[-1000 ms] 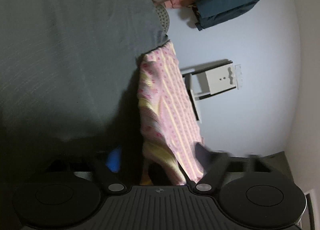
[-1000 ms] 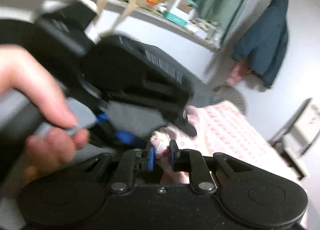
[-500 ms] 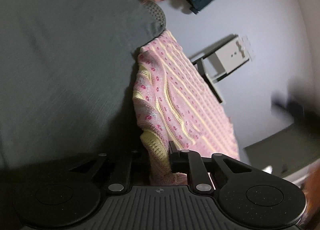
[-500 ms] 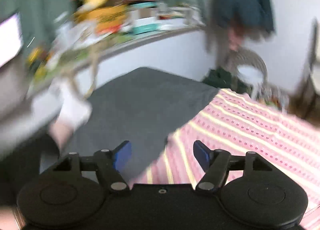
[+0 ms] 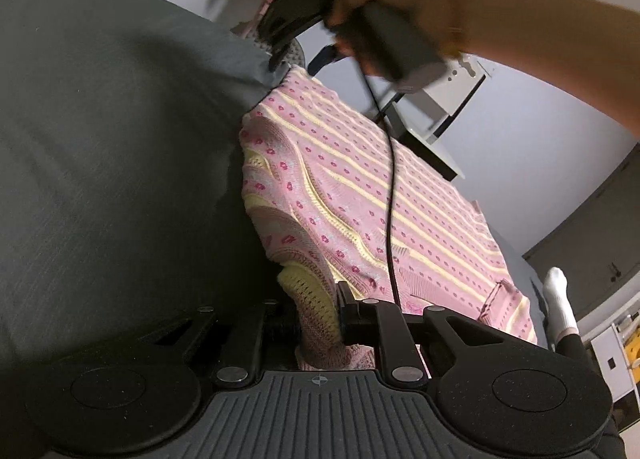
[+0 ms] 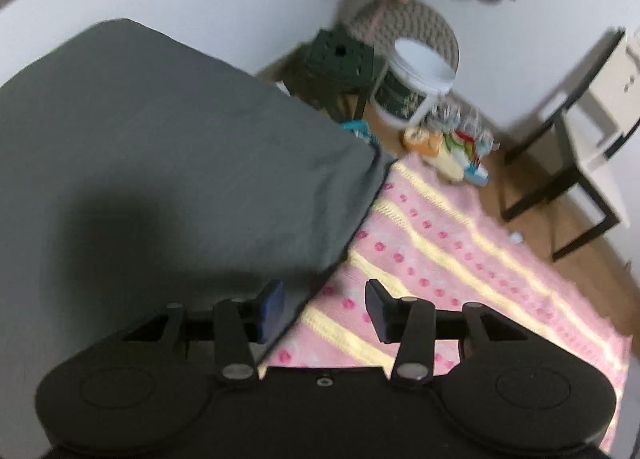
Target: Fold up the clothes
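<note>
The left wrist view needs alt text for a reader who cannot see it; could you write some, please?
The left gripper is shut on a bunched corner of a pink knitted garment hanging beside a grey bed. Above, a hand holds the right gripper near the garment's far corner.

my left claw cam low, close on the pink knit point(image 5: 360, 187), facing along it toward the white wall, my right claw cam higher, tilted down over the grey bed point(image 6: 160, 163) corner, both share knit, bed edge, side table point(image 6: 592, 107)
</note>
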